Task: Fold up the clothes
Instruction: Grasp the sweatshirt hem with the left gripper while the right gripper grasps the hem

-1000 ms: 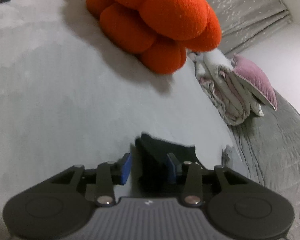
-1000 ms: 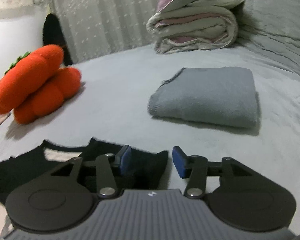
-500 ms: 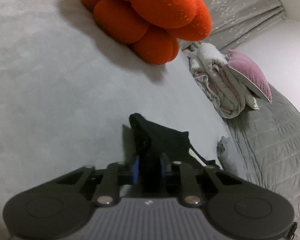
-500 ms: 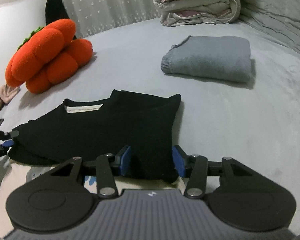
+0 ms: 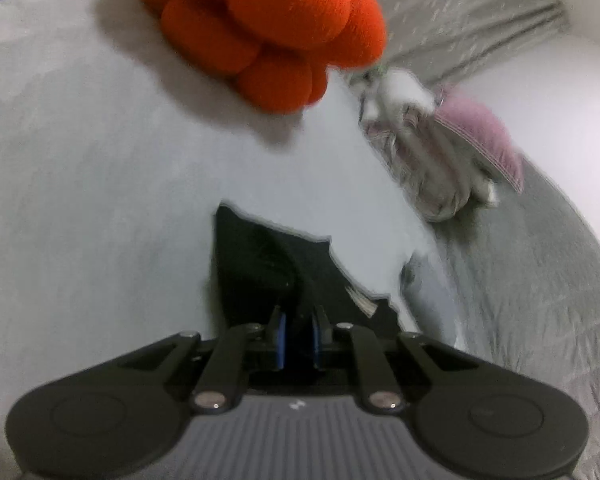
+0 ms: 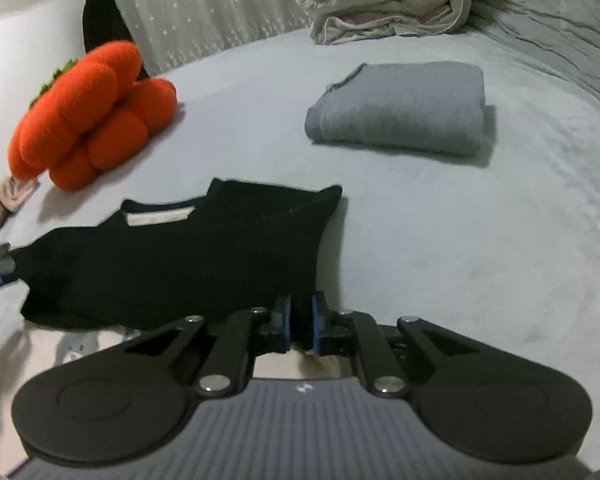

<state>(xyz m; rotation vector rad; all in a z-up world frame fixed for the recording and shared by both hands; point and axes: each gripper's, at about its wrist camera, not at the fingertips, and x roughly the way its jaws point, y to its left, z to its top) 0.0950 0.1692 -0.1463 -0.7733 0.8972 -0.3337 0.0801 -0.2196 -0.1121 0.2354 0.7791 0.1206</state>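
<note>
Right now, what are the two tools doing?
Left tool: shut on the black shirt.
Right tool: closing on the black shirt's edge.

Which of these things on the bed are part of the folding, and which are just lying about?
Part of the job:
- black knit top
- left gripper and right gripper, both pinching its edge
- folded grey sweater, seemingly done

Lying about:
- orange plush cushion
- rolled pale quilt
- pink pillow

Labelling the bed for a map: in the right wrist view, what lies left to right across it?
Beige cloth → orange plush → black garment → folded grey sweater.
</note>
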